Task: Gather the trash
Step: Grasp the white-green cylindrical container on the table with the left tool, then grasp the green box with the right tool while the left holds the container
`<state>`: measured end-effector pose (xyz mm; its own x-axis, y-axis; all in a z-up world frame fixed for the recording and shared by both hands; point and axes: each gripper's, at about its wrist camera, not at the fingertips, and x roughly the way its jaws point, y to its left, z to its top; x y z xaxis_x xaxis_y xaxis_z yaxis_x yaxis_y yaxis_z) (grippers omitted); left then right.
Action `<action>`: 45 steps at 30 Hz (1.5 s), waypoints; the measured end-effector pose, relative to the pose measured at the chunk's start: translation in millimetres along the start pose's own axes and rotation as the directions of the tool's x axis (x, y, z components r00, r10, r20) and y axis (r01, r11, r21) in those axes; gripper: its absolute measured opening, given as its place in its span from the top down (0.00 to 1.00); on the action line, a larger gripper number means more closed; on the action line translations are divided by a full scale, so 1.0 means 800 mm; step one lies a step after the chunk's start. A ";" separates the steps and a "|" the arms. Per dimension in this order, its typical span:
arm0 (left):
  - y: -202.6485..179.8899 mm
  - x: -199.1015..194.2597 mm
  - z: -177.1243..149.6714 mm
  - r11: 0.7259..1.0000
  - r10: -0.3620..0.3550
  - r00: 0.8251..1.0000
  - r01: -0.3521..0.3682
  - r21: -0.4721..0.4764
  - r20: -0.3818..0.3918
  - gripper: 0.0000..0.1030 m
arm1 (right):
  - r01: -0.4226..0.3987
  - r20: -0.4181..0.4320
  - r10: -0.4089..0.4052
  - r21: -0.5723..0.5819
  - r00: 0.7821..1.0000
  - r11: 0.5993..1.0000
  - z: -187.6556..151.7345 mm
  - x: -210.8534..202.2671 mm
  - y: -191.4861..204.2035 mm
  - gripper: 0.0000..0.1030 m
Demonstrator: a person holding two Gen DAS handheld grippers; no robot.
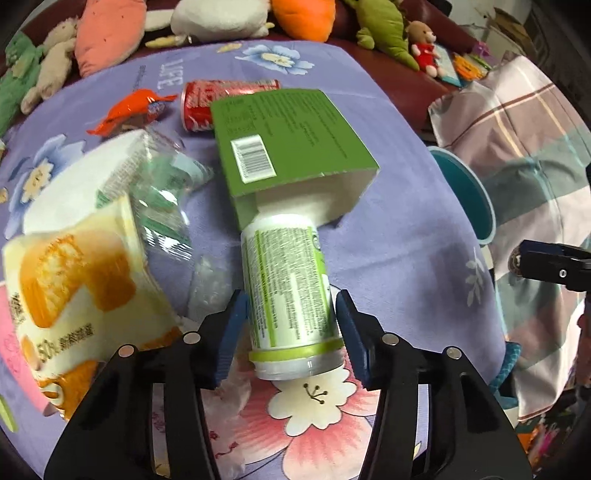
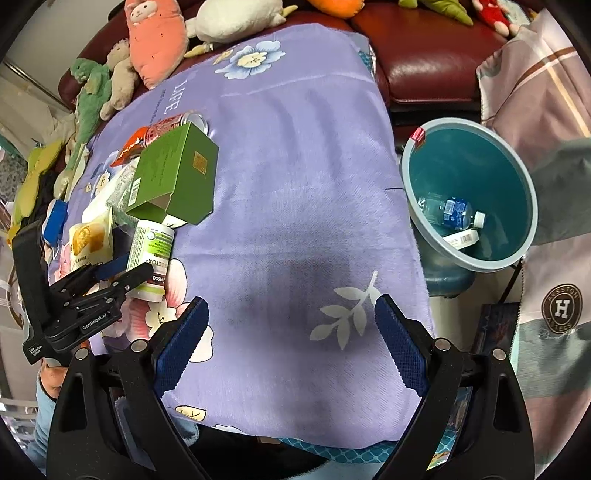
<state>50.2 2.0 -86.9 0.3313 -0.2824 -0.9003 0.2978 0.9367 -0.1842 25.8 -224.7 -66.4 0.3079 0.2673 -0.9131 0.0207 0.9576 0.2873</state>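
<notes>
A white bottle with a green label (image 1: pixel 284 273) lies on the purple flowered cloth (image 1: pixel 399 236), its top end poking into an open green box (image 1: pixel 288 136). My left gripper (image 1: pixel 290 325) is shut on this bottle, one blue pad against each side near its base; the right wrist view shows the same grip (image 2: pixel 122 269) on the bottle (image 2: pixel 151 251). My right gripper (image 2: pixel 291 332) hangs open over bare cloth (image 2: pixel 295 184) with nothing between its fingers. A teal bin (image 2: pixel 498 155) stands off the cloth's right edge.
A red can (image 1: pixel 199 103), an orange wrapper (image 1: pixel 129 107), clear plastic film (image 1: pixel 162 192) and a cake packet (image 1: pixel 74 280) lie left of the box. The bin holds a clear bottle (image 2: pixel 450 212) and a white item (image 2: pixel 463 238). Plush toys (image 1: pixel 110 29) line the far sofa.
</notes>
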 end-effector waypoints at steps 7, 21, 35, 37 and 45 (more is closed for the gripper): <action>-0.014 0.024 -0.012 0.999 -0.040 0.998 0.041 0.014 -0.039 0.46 | 0.003 -0.007 -0.003 0.004 1.000 1.000 0.004 0.007 0.005 0.15; 0.029 -0.090 0.009 0.997 -0.064 0.978 0.072 -0.034 0.196 0.46 | -0.003 0.036 0.003 -0.016 0.999 1.000 0.037 0.006 0.051 0.15; 0.101 -0.084 0.058 0.991 0.027 0.979 0.000 -0.133 0.204 0.46 | 0.029 0.022 -0.026 -0.159 0.999 0.987 0.074 0.091 0.131 0.41; 0.103 -0.080 0.061 0.991 0.033 0.980 -0.007 -0.135 0.195 0.46 | 0.030 0.037 -0.023 -0.182 0.999 0.983 0.079 0.100 0.137 0.41; 0.099 -0.065 0.072 0.989 0.066 0.983 -0.042 -0.141 0.171 0.46 | 0.039 0.094 -0.016 -0.248 0.995 0.968 0.099 0.124 0.145 0.93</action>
<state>108.2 79.4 -31.9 0.4982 -0.2510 -0.8299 0.1545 0.9676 -0.1999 134.0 -95.5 -100.8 0.3960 0.2408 -0.8861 -0.2039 0.9640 0.1708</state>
